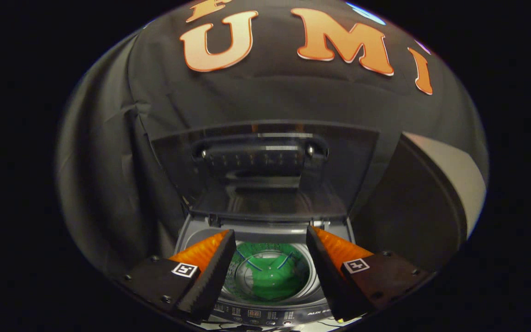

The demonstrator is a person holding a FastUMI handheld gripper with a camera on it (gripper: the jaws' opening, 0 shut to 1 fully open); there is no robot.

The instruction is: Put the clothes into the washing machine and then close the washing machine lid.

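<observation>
Claw (270, 240) spread, empty, above washing machine (265, 314); green clothes (272, 276) in drum; lid (265, 170) upright beyond.

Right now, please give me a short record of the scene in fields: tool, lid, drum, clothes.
tool: tool open, fingers apart, holding nothing, above the washer
lid: lid up, standing open beyond the fingers
drum: drum seen between the fingers
clothes: green cloth already lying in the drum
step left: closing the lid
</observation>
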